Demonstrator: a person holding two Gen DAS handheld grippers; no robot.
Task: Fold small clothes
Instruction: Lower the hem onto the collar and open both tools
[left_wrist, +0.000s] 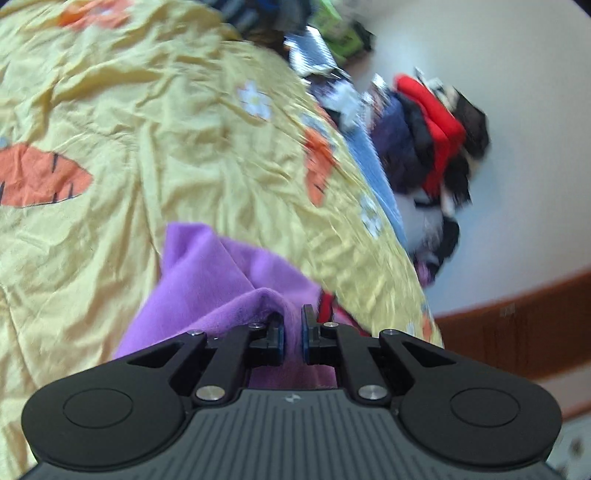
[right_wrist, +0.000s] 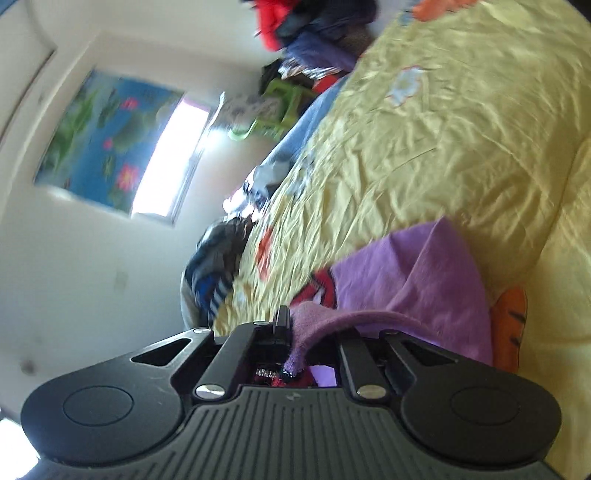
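Note:
A small purple garment (left_wrist: 207, 273) with a red print lies bunched on a yellow bedspread (left_wrist: 147, 129). My left gripper (left_wrist: 291, 330) is shut on a fold of its purple cloth, which fills the narrow gap between the blue pads. In the right wrist view the same purple garment (right_wrist: 417, 280) drapes over my right gripper (right_wrist: 299, 332), which is shut on an edge of it. That cloth hides the right finger. A red print (right_wrist: 321, 291) shows at the garment's left edge.
A heap of other clothes (left_wrist: 436, 136), red, dark blue and black, lies at the far edge of the bed against a pale wall. A green stool (right_wrist: 280, 107), a window (right_wrist: 173, 162) and a flowered wall picture (right_wrist: 96, 136) show beyond the bed.

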